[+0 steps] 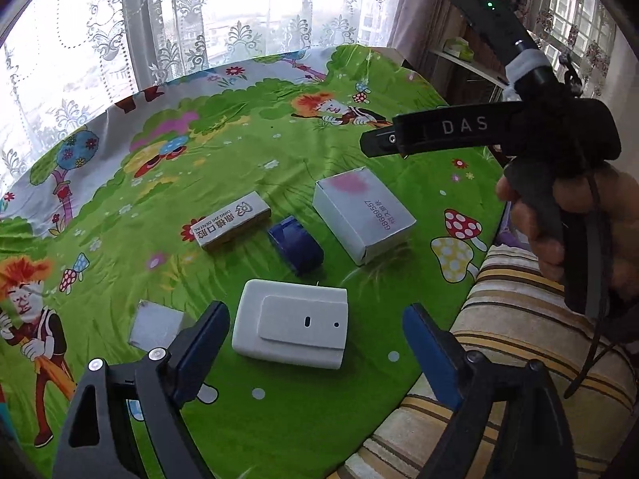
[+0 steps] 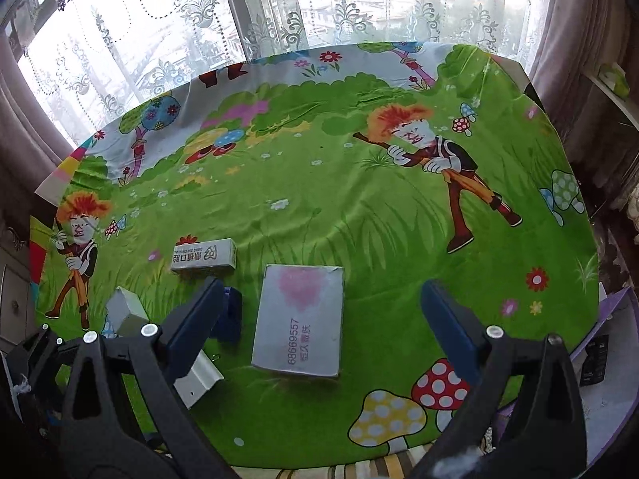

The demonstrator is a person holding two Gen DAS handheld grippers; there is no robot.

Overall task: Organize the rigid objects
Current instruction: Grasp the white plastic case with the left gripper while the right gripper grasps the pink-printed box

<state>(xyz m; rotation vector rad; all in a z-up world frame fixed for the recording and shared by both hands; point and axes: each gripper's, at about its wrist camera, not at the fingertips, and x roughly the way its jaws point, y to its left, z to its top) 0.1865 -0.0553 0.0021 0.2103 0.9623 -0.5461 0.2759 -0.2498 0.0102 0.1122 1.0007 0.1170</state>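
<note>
Your left gripper [image 1: 315, 343] hangs above the near part of the table with its blue-padded jaws spread wide and nothing between them. In the left wrist view, the white rounded device [image 1: 293, 325] lies flat just ahead of the gap between the pads, with two small dark openings on its raised top panel. At 10 o'clock from that device, beside your left finger, sits a small grey box [image 1: 153, 325]. At 12 o'clock lies a dark blue box [image 1: 297, 245]. At 11 o'clock, farther out, lies a narrow white carton [image 1: 231, 219] printed with Chinese characters and "DENTAL". At 1 o'clock lies the large white box [image 1: 361, 217], bearing a pink print and the number 68669557. All five items rest apart from one another on the green cartoon tablecloth [image 1: 223, 147].

Your right gripper [image 2: 319, 323] is likewise spread wide and holds nothing. In the right wrist view, the large white box [image 2: 301, 319] lies on the cloth between the pads, closer to the left one; you cannot tell the height of the pads above it. The blue box [image 2: 233, 313] shows just behind the left pad at 9 o'clock, and the narrow carton [image 2: 203, 259] lies at 10 o'clock.

In the left view, your right hand [image 1: 575, 223] grips the handle of the other tool at 2 o'clock. A striped cushion [image 1: 511, 339] adjoins the table edge at 4 o'clock.
</note>
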